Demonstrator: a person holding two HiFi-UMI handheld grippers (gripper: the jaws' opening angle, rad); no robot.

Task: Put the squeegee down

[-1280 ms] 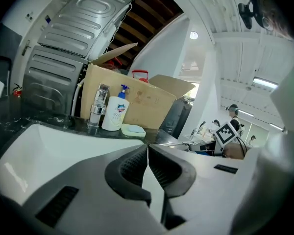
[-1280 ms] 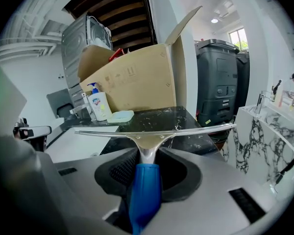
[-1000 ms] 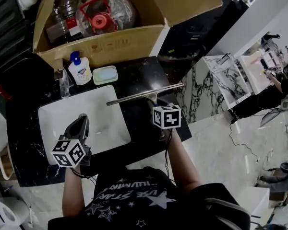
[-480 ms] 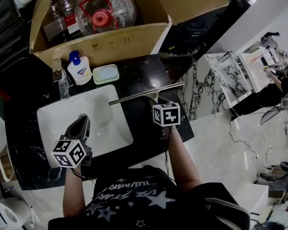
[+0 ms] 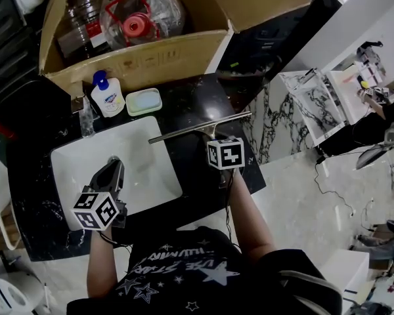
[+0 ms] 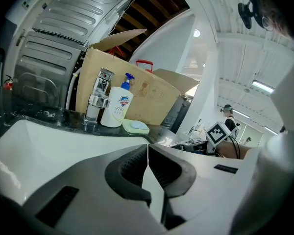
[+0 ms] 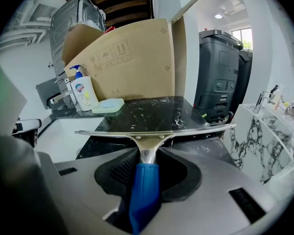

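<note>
A squeegee (image 5: 198, 128) with a long metal blade and a blue handle (image 7: 143, 190) is held over the black marble counter (image 5: 190, 104), to the right of the white sink (image 5: 72, 163). My right gripper (image 7: 146, 168) is shut on its handle, with the blade (image 7: 152, 130) level just ahead of the jaws. The right gripper (image 5: 217, 143) is mostly hidden under its marker cube in the head view. My left gripper (image 5: 113, 169) hovers over the sink's near part, shut and holding nothing (image 6: 147, 163).
A large open cardboard box (image 5: 138, 58) with a clear water jug stands behind the sink. A soap bottle (image 5: 109, 96), a soap dish (image 5: 144, 102) and a tap (image 5: 85, 113) line the sink's far rim. A black bin (image 7: 220, 82) stands at the counter's right end.
The right gripper and the squeegee have shifted very slightly; the left gripper has stayed where it was.
</note>
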